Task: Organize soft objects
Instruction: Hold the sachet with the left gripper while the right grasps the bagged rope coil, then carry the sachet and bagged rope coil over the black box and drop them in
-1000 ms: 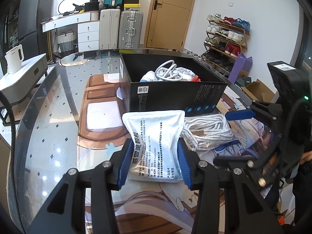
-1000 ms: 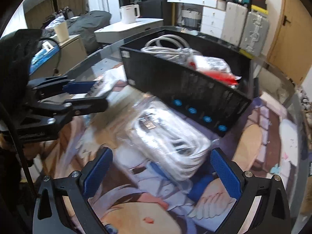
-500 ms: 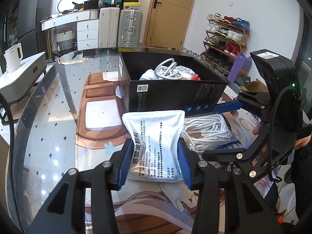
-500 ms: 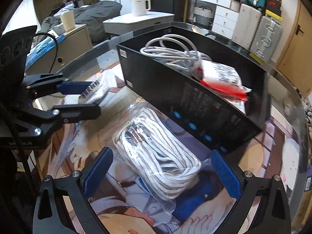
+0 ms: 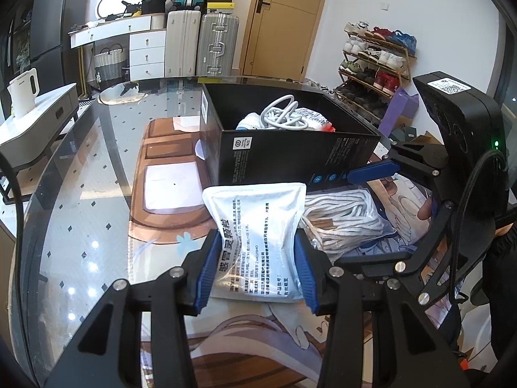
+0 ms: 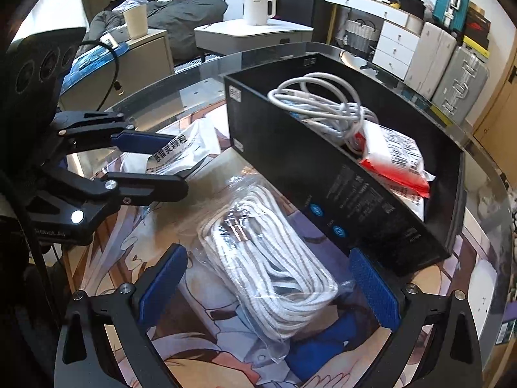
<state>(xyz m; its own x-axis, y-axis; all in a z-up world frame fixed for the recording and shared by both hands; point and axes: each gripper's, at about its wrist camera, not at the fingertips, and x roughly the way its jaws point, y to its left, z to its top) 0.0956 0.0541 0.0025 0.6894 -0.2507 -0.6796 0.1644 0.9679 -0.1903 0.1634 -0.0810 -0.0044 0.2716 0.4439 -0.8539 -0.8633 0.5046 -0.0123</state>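
Two tools are seen over a glass surface (image 5: pixel 80 200) covered in part by a printed mat (image 6: pixel 226 359). The left tool (image 5: pixel 257 270) is pinched on a white pouch (image 5: pixel 258 236) printed with black characters; its blue pads (image 5: pixel 206 271) press against both sides of the pouch near its lower end, and the pouch's upper edge lies just beside the front wall of a black box (image 5: pixel 290 158) at 12 o'clock. The right tool (image 6: pixel 268 291) is spread wide, its pads at 9 and 3 o'clock of a clear bag of coiled white rope (image 6: pixel 268 258) without touching it. The bag lies flat on the mat, just beside the box's long wall (image 6: pixel 339 194). In the left wrist view the bag of rope (image 5: pixel 345 220) is found at 3 o'clock of the pouch, touching it. Inside the box a loose white cable (image 6: pixel 323 106) and a red-and-white packet (image 6: pixel 394 155) are held. Suitcases (image 5: pixel 200 45) and a shoe rack (image 5: pixel 374 61) are seen in the background.
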